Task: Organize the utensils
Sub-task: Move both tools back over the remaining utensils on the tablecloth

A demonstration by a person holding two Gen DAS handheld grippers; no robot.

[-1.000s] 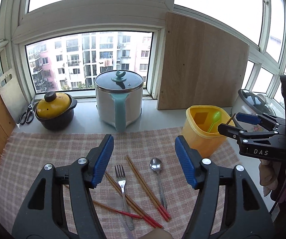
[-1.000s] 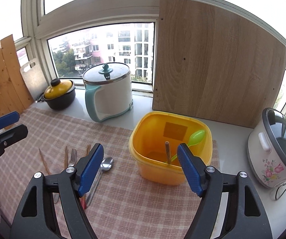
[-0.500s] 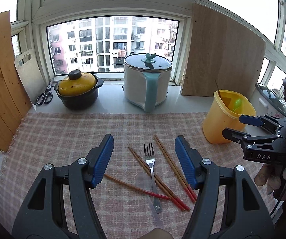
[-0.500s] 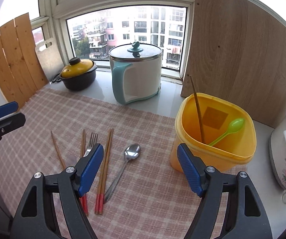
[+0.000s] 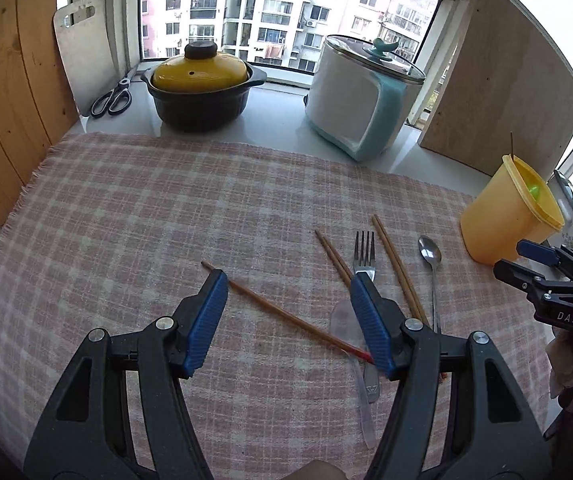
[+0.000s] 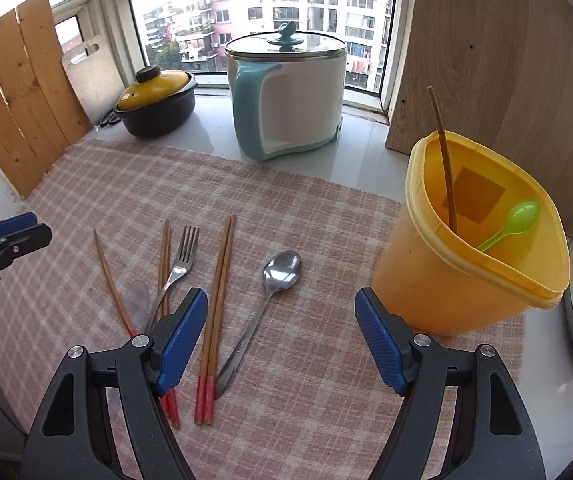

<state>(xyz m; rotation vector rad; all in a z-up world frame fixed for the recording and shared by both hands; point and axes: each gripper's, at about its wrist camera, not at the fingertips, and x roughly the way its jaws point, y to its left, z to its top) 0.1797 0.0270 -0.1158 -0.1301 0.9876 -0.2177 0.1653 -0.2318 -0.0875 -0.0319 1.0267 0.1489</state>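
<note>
Both my claws, left and right, gape empty; closing the left askew could skid the single chopstick into the fork.

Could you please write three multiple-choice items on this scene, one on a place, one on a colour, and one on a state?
1. Where is the green spoon?
A. In the yellow tub
B. On the cloth
C. In the black pot

2. What colour are the chopstick tips on the cloth?
A. Blue
B. Red
C. Green

3. How is the right gripper?
A. Shut on the fork
B. Shut on the metal spoon
C. Open, holding nothing

Key: A, it leans inside the tub; B, the ends nearest the gripper are red; C, its jaws stand apart above the cloth, pressing on nothing.
</note>
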